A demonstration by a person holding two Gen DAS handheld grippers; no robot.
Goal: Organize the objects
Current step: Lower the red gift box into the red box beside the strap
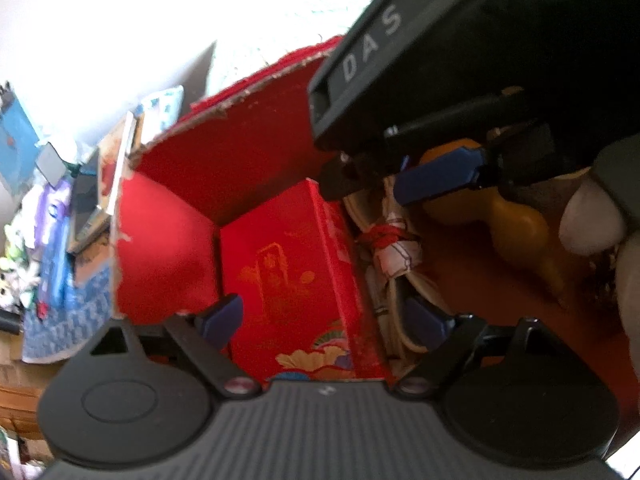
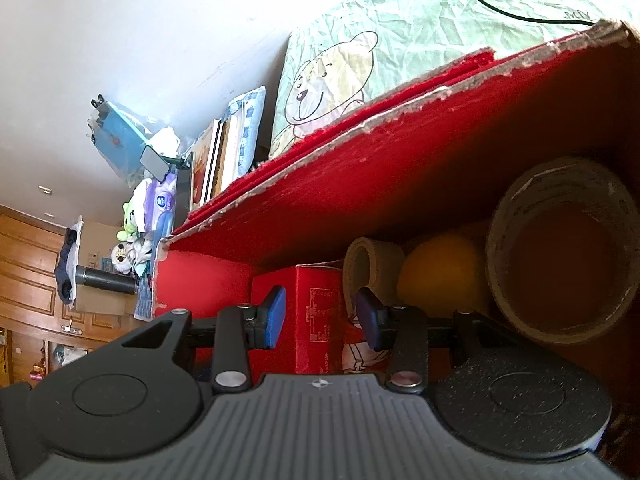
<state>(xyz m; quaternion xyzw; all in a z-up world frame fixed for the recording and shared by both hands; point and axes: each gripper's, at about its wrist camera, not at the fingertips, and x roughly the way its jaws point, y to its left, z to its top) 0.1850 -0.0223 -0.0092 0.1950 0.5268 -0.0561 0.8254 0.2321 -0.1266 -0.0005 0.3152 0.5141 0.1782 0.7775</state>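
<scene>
So the small red box (image 1: pixel 292 280) stands in the big red box's (image 1: pixel 168 240) corner, dead ahead between my open left gripper's (image 1: pixel 320 316) fingers, long axis pointing away; my right gripper (image 2: pixel 320 316), also open and empty, faces it too.

1. Bedsheet (image 2: pixel 420 36), pale green, printed with a cartoon bear.
2. Black cable (image 2: pixel 516 16) lying across the sheet.
3. Upright books (image 2: pixel 218 156).
4. Wooden cabinet doors (image 2: pixel 28 276).
5. Dark cylindrical flask (image 2: pixel 104 280) lying sideways.
</scene>
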